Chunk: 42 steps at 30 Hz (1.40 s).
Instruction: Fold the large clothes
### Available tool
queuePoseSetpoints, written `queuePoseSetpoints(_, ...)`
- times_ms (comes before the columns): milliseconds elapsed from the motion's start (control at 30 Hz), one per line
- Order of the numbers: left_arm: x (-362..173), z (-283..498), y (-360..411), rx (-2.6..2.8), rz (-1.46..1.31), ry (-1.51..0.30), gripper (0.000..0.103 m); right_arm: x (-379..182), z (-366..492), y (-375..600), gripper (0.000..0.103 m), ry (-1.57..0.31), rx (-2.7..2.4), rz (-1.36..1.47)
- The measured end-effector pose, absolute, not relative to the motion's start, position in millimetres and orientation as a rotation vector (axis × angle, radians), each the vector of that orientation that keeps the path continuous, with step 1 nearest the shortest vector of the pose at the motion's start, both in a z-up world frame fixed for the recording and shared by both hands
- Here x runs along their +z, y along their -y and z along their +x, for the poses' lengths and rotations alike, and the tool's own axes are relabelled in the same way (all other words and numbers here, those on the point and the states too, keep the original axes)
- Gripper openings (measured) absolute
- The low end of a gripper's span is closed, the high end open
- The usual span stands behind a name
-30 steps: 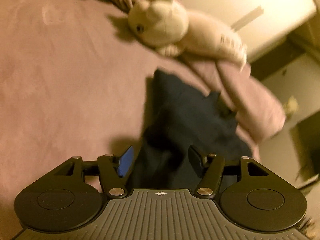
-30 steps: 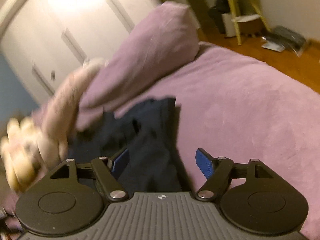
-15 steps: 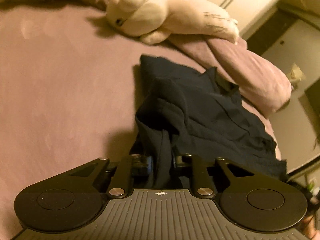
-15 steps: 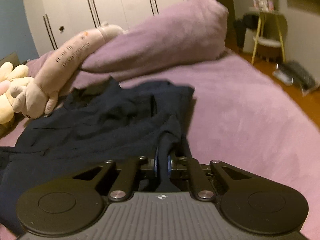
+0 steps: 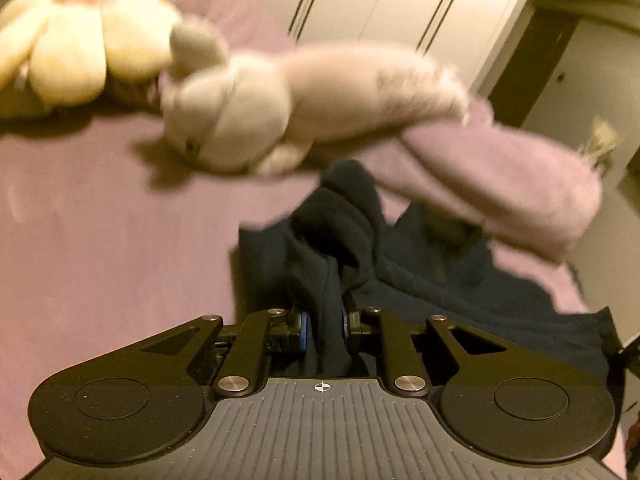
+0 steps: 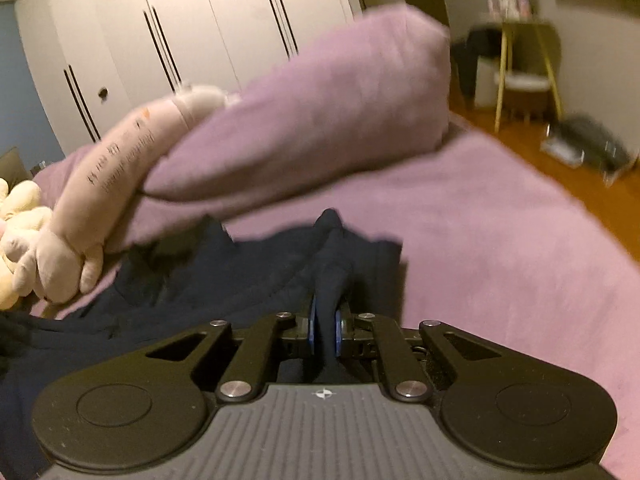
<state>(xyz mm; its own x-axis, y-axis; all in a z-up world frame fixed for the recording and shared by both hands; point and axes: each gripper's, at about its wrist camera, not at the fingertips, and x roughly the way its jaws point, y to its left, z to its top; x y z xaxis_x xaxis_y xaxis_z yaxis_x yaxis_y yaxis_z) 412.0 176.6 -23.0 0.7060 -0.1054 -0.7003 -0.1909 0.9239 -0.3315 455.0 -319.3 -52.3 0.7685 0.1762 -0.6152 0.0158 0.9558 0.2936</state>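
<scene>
A dark navy garment (image 5: 440, 280) lies bunched on a purple bed (image 5: 100, 240). In the left wrist view my left gripper (image 5: 324, 326) is shut on a raised fold of the garment, which bunches up in front of the fingers. In the right wrist view my right gripper (image 6: 325, 330) is shut on another fold of the same garment (image 6: 240, 276), lifted into a small peak. The rest of the cloth spreads to the left in that view.
A long pale plush toy (image 5: 280, 104) and a purple pillow (image 5: 520, 200) lie just behind the garment; both show in the right wrist view (image 6: 100, 192), (image 6: 320, 108). Yellow plush toys (image 5: 80, 40) sit far left. White wardrobes (image 6: 200, 32), a yellow stool (image 6: 524, 80) and wooden floor lie beyond the bed (image 6: 500, 220).
One second ago both grippers were open over the garment. Both then closed on folds of cloth, and they have since lifted the folds while the views swung.
</scene>
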Motion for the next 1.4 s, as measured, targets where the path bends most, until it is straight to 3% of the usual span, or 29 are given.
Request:
queuePoseSetpoints(100, -39, 409, -173, 0.040, -0.356, -0.802, 0.025, -63, 454, 324, 0.020, -0.708, 0.104, 0.309)
queuePoseSetpoints(200, -46, 405, -175, -0.033, -0.388, -0.802, 0.047, -68, 461, 319, 0.022, -0.730, 0.107, 0.296)
queuePoseSetpoints(267, -50, 408, -175, -0.047, -0.409, -0.823, 0.044, -70, 462, 315, 0.018, -0.738, 0.080, 0.277)
queuePoseSetpoints(300, -50, 410, -176, -0.032, -0.410, -0.835, 0.028, -68, 462, 312, 0.009, -0.731, 0.066, 0.261)
queuePoseSetpoints(400, -39, 410, -178, -0.031, -0.439, -0.835, 0.017, -48, 452, 296, 0.007, -0.645, 0.057, 0.164)
queuePoseSetpoints(667, 31, 475, -158, 0.083, -0.228, -0.632, 0.017, 11, 525, 263, 0.007, -0.419, -0.024, 0.110)
queuePoseSetpoints(900, -38, 550, -134, 0.253, -0.241, -0.591, 0.019, -54, 594, 243, 0.008, -0.462, -0.187, 0.106)
queuePoseSetpoints(1133, -124, 562, -147, 0.329, -0.298, -0.626, 0.044, -123, 619, 255, 0.013, -0.556, -0.224, 0.149)
queuePoseSetpoints(1167, -126, 562, -150, 0.325, -0.314, -0.622, 0.045, -129, 621, 258, 0.014, -0.567, -0.222, 0.164)
queuePoseSetpoints(1267, -132, 565, -157, 0.331, -0.348, -0.638, 0.058, -134, 626, 267, 0.017, -0.586, -0.219, 0.214)
queuePoseSetpoints(1333, -127, 563, -159, 0.361, -0.349, -0.649, 0.070, -130, 622, 267, 0.025, -0.582, -0.216, 0.217)
queuePoseSetpoints(1400, -120, 558, -159, 0.371, -0.359, -0.663, 0.071, -119, 616, 273, 0.027, -0.547, -0.221, 0.255)
